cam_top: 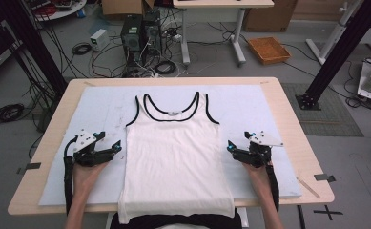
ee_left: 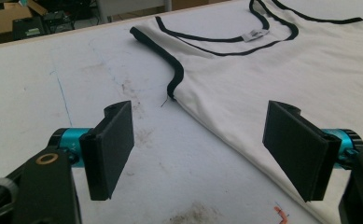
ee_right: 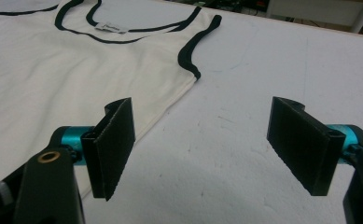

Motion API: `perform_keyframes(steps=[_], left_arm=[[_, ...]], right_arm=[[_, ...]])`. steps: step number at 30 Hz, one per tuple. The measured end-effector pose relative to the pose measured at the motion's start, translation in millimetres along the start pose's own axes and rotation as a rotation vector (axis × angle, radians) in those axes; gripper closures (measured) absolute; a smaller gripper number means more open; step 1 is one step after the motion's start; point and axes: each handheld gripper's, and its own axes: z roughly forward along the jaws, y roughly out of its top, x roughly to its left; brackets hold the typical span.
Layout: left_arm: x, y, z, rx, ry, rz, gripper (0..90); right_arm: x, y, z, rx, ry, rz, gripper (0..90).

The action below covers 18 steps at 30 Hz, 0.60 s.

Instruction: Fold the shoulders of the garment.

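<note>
**White cloth lying flat, both grippers waiting wide at its sides**

Looking down on a wooden table (cam_top: 293, 143) carrying a pale mat (cam_top: 97, 109) over most of its top. Finding a white tank top (cam_top: 173, 157) spread flat on the middle of that mat, black-trimmed neck and straps pointing to the far side, hem drooping over the near edge of the table.

Holding the left gripper (cam_top: 109, 140) just beside the left side seam, jaws spread wide and pinching nothing, the right-hand pad already hanging over the cloth's edge and the other over bare mat. Holding the right gripper (cam_top: 239, 140) just beside the right side seam in the same way, jaws spread and empty, one pad over the cloth and one over the mat.

Noting a small label (cam_top: 175, 113) inside the neckline and a loose dark thread (ee_left: 164, 101) trailing from the left armhole.

Judging the risks from here:
- nipping only the top layer, by closing too shallow on the seam, and so leaving the back layer behind;
- biting into the soft mat along with the cloth, by pressing too low;
- skewing the garment, by lifting one side ahead of the other;
- dragging everything toward the near side, through the weight of the overhanging hem.
</note>
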Motion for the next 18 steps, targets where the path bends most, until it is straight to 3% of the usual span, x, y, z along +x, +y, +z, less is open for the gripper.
perform_keyframes(steps=[9, 18], left_arm=[[0.7, -1.8, -4.8, -0.040, -0.001, -0.009, 26.0], [0.2, -1.8, -5.0, -0.041, 0.001, -0.003, 26.5]], right_arm=[[-0.2, 0.3, 0.7, 0.006, 0.002, -0.006, 24.8], [1.0, 0.4, 0.9, 0.008, -0.013, -0.008, 24.6]])
